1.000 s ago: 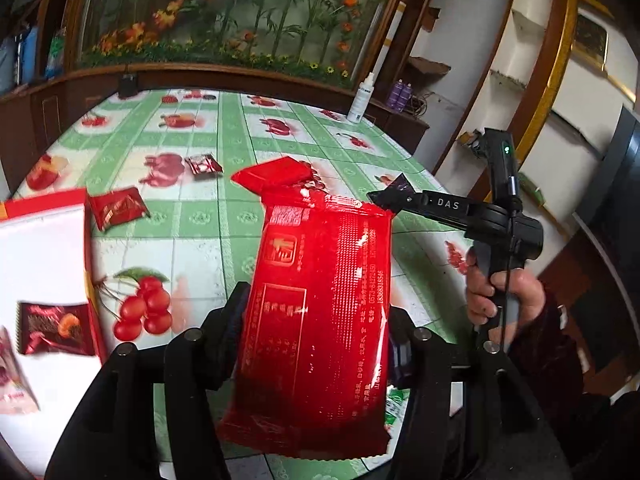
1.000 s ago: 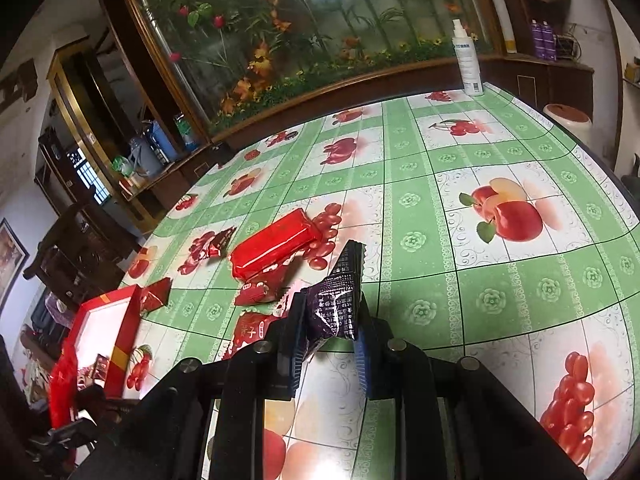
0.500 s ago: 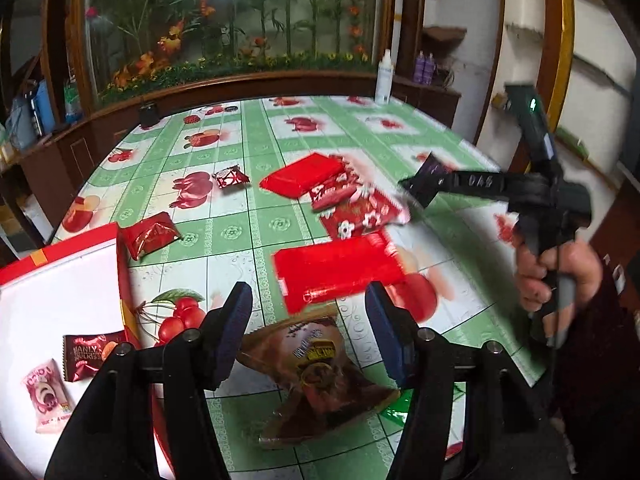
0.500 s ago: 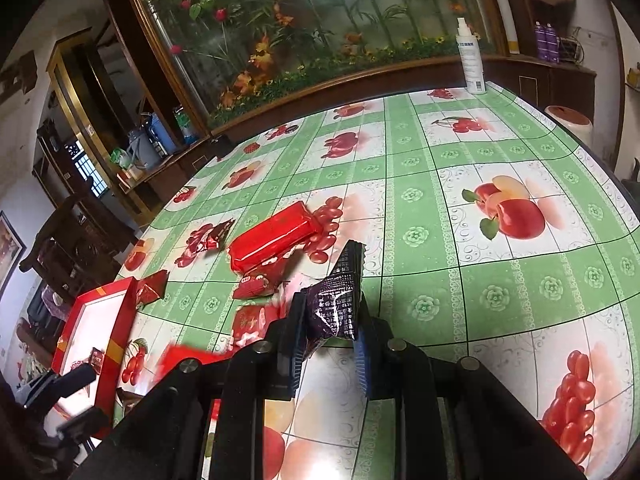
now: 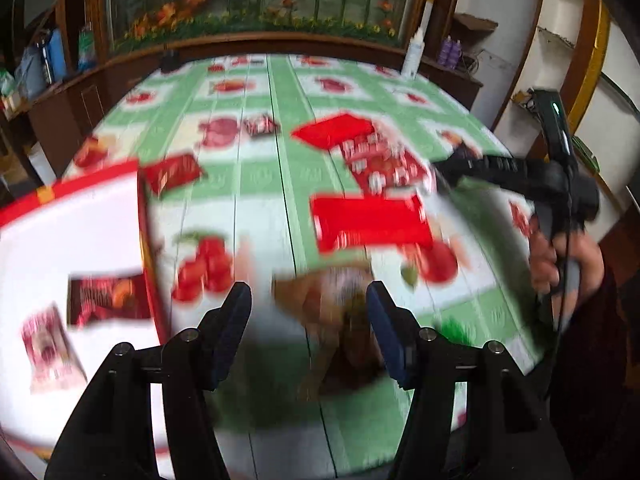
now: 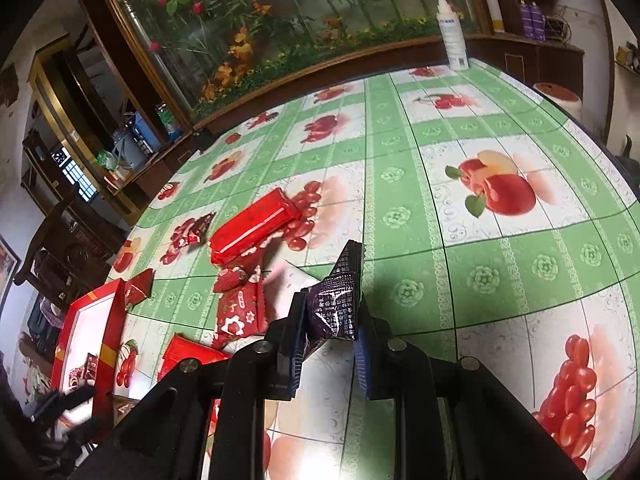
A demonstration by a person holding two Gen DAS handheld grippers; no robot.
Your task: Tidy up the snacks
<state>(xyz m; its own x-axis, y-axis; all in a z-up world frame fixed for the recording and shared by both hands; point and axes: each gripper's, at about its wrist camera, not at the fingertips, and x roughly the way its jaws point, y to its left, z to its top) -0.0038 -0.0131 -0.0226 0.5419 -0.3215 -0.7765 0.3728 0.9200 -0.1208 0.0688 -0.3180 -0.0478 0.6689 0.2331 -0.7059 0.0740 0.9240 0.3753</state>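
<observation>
My left gripper [image 5: 308, 320] is open and empty above a brown snack bag [image 5: 332, 312] on the table; the view is blurred. A long red packet [image 5: 368, 222] lies flat beyond it. My right gripper [image 6: 328, 332] is shut on a dark purple snack packet [image 6: 338, 300] and holds it above the tablecloth; it shows at the right of the left wrist view [image 5: 460, 160]. A red-rimmed white box [image 5: 60, 240] at the left holds two small snacks [image 5: 106, 296]. Red packets [image 6: 252, 228] lie in the middle of the table.
The round table has a green fruit-print cloth [image 6: 480, 220]. A white spray bottle [image 6: 450, 36] stands at its far edge. A small red triangular packet [image 5: 172, 172] lies beside the box. A wooden-framed flower mural and shelves stand behind.
My left gripper opened and dropped the long red packet, which now lies flat on the table. The left gripper is moving. The right gripper keeps its hold and has hardly moved.
</observation>
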